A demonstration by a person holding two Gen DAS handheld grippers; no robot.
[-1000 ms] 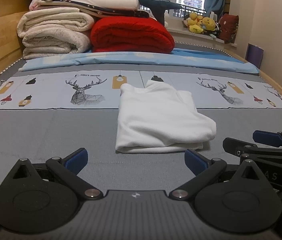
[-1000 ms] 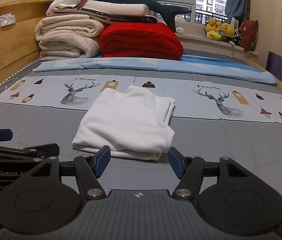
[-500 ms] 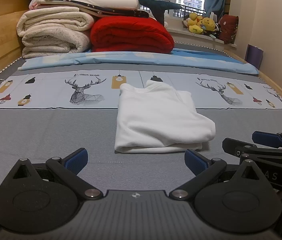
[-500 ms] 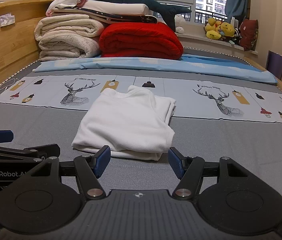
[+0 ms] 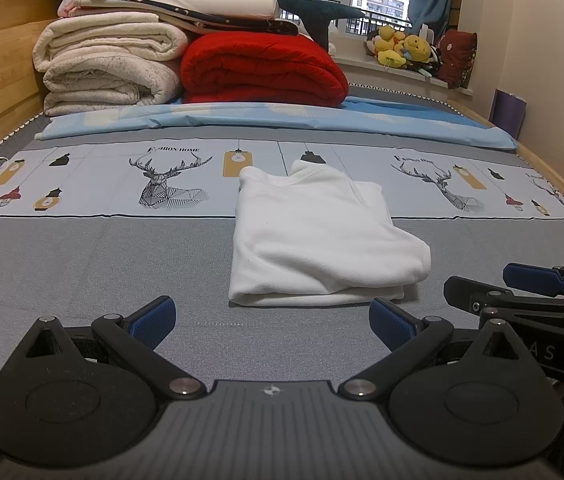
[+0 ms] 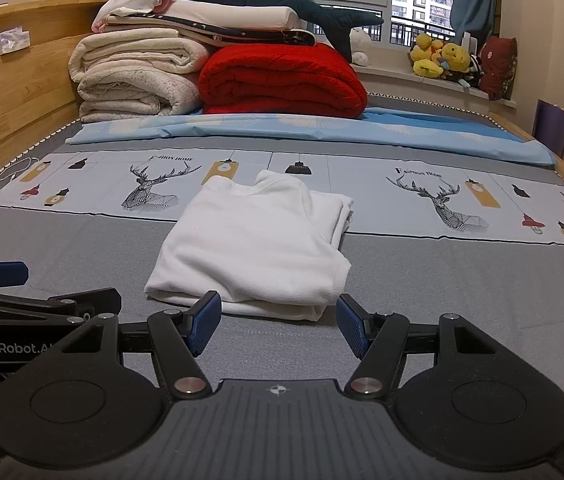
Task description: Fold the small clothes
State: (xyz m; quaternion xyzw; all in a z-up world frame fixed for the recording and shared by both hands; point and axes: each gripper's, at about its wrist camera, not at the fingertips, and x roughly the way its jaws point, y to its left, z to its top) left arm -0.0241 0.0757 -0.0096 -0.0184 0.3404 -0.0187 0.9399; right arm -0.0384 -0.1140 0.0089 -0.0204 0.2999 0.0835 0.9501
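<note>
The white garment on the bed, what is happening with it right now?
A person holds two grippers low over the bed, just in front of the white garment. The garment lies folded into a compact stack on the grey sheet, and nothing touches it. The left gripper and the right gripper are both open and empty, with their blue fingers spread apart short of the near edge. Folded blankets are piled at the far end.
</note>
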